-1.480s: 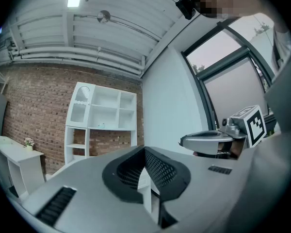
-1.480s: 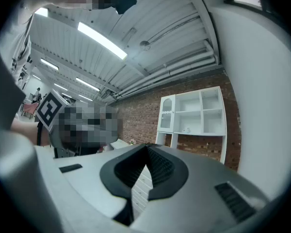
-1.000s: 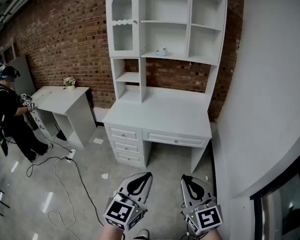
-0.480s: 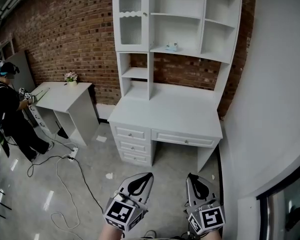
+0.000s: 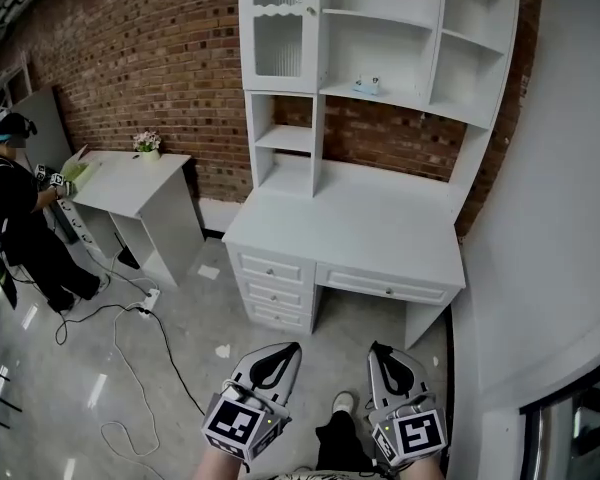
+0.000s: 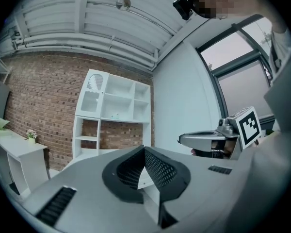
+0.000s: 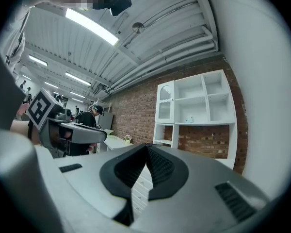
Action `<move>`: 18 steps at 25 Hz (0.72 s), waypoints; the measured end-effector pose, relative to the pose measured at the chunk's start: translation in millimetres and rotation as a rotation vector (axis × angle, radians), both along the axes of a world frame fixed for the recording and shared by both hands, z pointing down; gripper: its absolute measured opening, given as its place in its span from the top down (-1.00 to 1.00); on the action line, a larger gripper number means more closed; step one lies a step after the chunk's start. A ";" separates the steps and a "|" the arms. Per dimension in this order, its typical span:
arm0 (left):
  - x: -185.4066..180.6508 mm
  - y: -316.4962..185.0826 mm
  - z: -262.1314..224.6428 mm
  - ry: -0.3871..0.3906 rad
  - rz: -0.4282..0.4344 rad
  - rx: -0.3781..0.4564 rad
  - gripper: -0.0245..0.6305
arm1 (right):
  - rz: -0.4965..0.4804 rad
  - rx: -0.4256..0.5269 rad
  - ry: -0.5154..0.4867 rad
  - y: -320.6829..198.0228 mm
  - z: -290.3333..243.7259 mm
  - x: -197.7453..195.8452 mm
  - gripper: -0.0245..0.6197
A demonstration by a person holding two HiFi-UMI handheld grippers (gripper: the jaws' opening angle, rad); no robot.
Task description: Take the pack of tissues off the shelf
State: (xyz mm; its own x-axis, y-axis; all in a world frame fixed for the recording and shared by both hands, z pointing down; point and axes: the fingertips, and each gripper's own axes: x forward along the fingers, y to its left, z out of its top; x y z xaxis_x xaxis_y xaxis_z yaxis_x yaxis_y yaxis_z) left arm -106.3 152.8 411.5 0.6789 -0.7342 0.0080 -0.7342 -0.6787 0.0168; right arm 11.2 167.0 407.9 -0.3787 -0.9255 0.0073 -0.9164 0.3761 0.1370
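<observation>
Tissue pack (image 5: 368,84) on shelf (image 5: 420,106) nearer vs earlier; L tool (image 5: 290,351), R tool (image 5: 377,351) both pressed together, empty.

Bright, even indoor light falls from ceiling strip lamps (image 7: 89,27), leaving only soft shadow beneath the desk (image 5: 360,233). Pale glare streaks the glossy floor (image 5: 95,393). Every view bows strongly at its edges; both gripper views fade into black corners, their nearest foreground soft.
</observation>
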 end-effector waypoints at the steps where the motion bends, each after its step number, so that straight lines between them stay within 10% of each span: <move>1: -0.8 -11.0 2.4 -0.003 -0.012 -0.003 0.91 | -0.009 0.001 0.001 -11.5 2.4 -0.2 0.90; 18: 77.3 -295.1 -15.2 -0.019 -0.098 0.027 0.91 | -0.075 0.038 -0.025 -310.3 -19.3 87.4 0.90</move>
